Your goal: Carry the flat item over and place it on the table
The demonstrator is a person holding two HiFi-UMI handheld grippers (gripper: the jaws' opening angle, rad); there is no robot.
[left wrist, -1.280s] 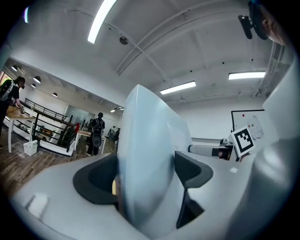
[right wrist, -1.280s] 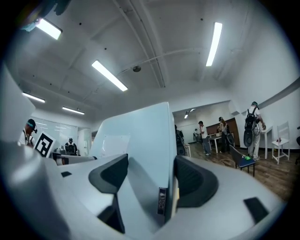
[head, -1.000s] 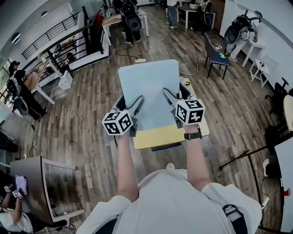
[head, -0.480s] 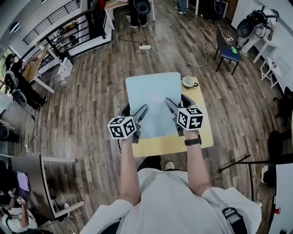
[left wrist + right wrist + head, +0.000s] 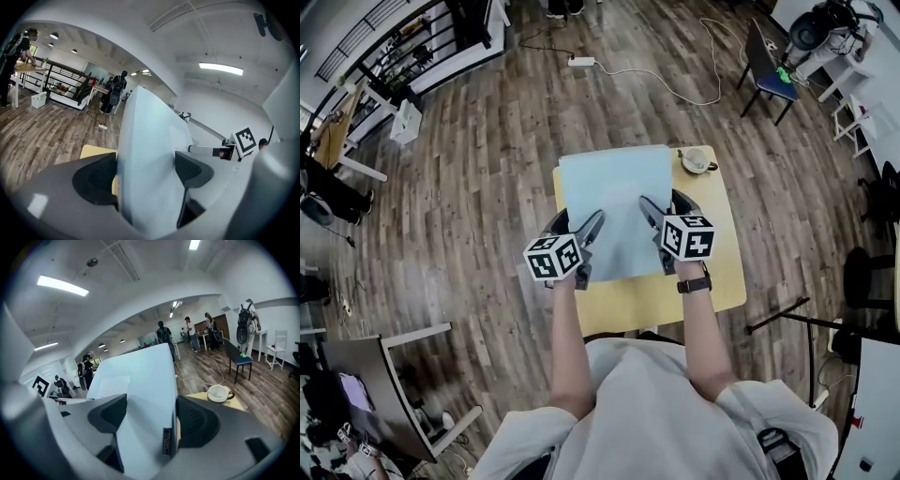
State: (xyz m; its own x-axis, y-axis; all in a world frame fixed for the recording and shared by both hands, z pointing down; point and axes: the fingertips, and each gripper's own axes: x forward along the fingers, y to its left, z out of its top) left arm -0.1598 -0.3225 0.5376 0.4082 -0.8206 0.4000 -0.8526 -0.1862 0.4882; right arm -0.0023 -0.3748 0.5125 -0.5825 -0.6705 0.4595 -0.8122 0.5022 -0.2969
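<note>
Pale-blue board (image 5: 614, 192), edge label (image 5: 167, 440) unreadable, gripped by left claw (image 5: 575, 223) and right claw (image 5: 666, 204).

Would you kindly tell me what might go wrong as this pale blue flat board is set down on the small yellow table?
1. The white cup sits at the yellow table's far right corner, close beside the pale blue flat board; lowering could knock it.
2. The left gripper and right gripper clamp only the board's near edge, so it might tilt or slip.
</note>
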